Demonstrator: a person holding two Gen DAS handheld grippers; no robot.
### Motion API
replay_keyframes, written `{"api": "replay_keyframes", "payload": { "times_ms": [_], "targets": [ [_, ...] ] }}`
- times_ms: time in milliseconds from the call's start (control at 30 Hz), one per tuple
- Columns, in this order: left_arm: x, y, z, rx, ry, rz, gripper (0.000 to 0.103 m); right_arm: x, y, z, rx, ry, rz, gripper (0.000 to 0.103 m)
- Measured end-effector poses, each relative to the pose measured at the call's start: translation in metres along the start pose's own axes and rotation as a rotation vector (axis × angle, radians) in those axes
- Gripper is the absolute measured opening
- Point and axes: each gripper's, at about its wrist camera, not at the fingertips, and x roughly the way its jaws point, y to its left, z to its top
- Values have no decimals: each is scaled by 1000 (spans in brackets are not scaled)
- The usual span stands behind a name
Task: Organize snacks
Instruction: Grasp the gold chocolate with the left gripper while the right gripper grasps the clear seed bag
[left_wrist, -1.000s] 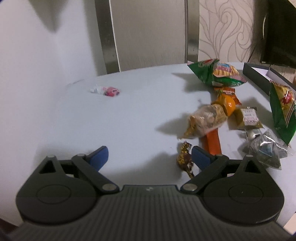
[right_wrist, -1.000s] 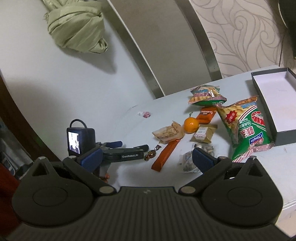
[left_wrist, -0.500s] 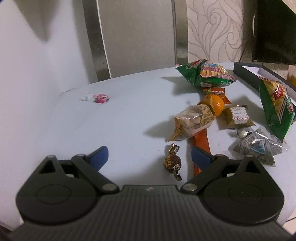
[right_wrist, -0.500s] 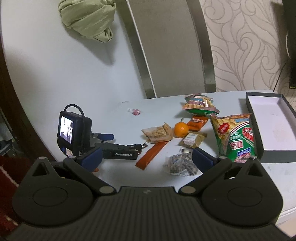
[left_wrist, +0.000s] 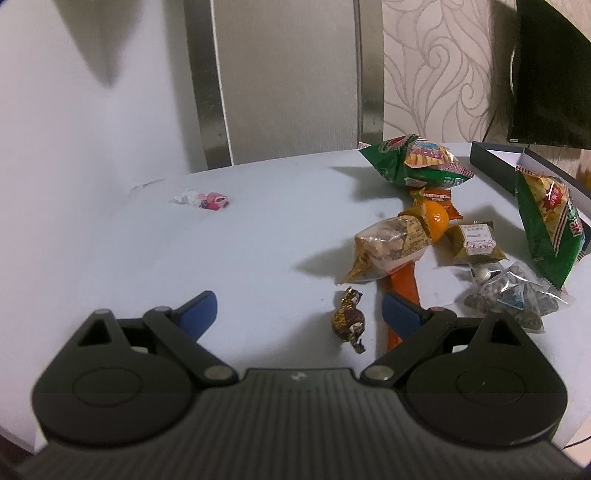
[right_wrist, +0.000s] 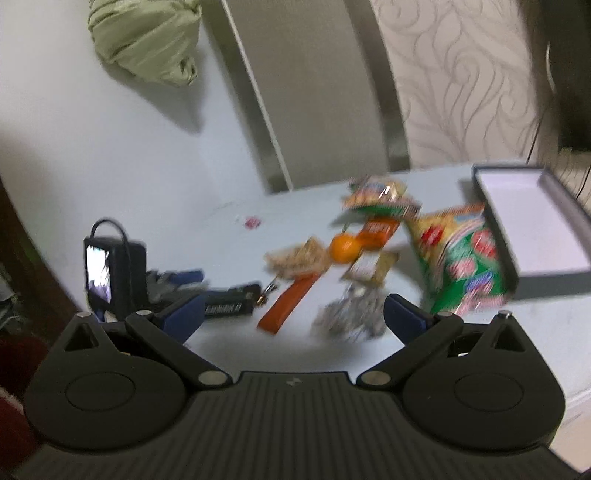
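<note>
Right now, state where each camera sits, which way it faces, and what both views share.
Left wrist: rides the open left gripper, low over the table, facing the brown candy.
Right wrist: rides the open right gripper, higher, facing the blurred snack pile and box; the left gripper shows at left.
Shared: the orange, orange stick pack, both green bags.

No wording can be made out. The white label on the small gold packet (left_wrist: 476, 242) carries print too small to read, and the lettering on the black tool (right_wrist: 231, 304) is blurred beyond reading.
</note>
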Motion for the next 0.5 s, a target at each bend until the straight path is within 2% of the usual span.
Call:
{"api": "replay_keyframes", "payload": {
  "times_ms": [133, 167, 233, 367, 433, 500],
  "targets": [
    [4, 2, -3, -21, 11, -16, 94, 5, 5, -3, -63, 33, -19, 103],
    [4, 1, -3, -25, 13, -31, 91, 6, 6, -2, -77, 31, -28, 103],
    [7, -3, -4, -13, 23, -66, 77, 8, 5, -1, -85, 36, -28, 103],
    [15, -12, -7, 15, 46, -90, 76, 14, 2, -1, -105, 61, -37, 103],
    [18, -12, -8, 10, 49, -103, 71, 17, -1, 0, -111, 69, -35, 102],
    [20, -10, -8, -5, 49, -114, 69, 23, -4, 2, -115, 78, -26, 96]
  ]
}}
